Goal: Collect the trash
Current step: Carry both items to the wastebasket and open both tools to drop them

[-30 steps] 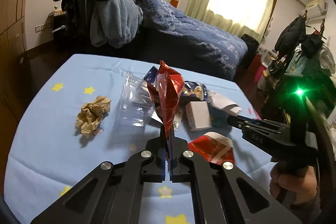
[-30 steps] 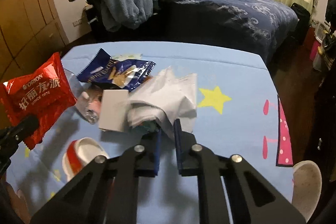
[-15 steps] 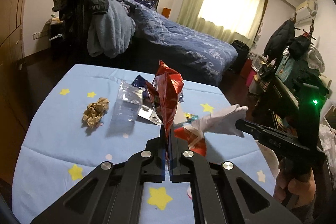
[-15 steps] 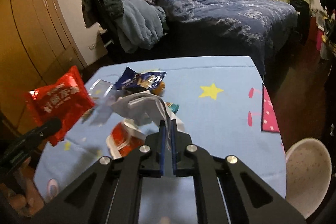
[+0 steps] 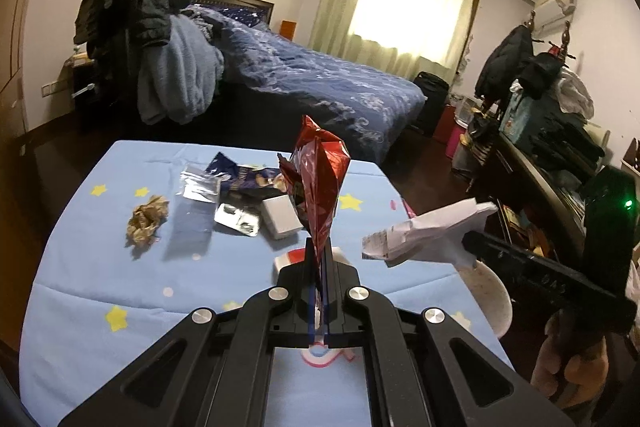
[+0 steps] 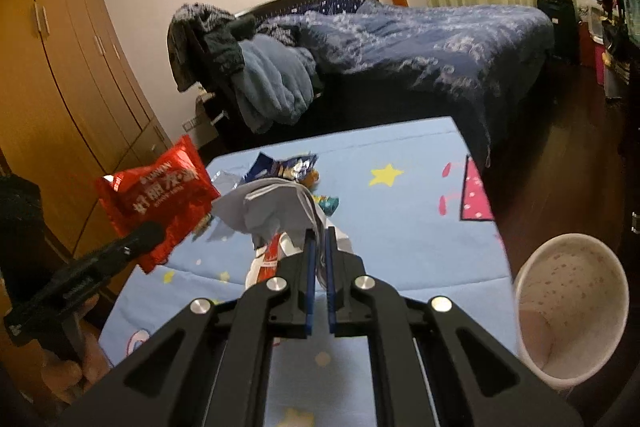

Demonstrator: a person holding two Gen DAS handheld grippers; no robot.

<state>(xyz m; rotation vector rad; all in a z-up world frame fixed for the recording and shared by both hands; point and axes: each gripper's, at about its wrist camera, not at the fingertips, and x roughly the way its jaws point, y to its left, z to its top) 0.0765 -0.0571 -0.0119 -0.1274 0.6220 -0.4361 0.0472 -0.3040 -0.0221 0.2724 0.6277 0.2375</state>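
Note:
My left gripper (image 5: 319,255) is shut on a red foil snack wrapper (image 5: 318,179), which stands upright above the table; in the right wrist view the wrapper (image 6: 156,203) hangs at the left. My right gripper (image 6: 319,239) is shut on a crumpled white paper wrapper (image 6: 272,207), lifted off the table and seen from the side (image 5: 432,233) in the left wrist view. A brown paper ball (image 5: 146,221), clear plastic (image 5: 198,183), a blue snack bag (image 5: 248,179), a blister pack (image 5: 238,221) and a white box (image 5: 280,219) lie on the blue star-print tablecloth (image 5: 100,279).
A white bin (image 6: 572,311) stands on the floor by the table's right edge. A red-and-white wrapper (image 6: 266,259) lies under the right gripper. Beyond the table is a bed (image 5: 320,83) with a chair piled with clothes (image 5: 160,47). A cluttered desk (image 5: 560,155) is at the right.
Both grippers rose and pulled back from the table. The right gripper closed on the white paper and lifted it off the pile toward the right. The red wrapper stays held.

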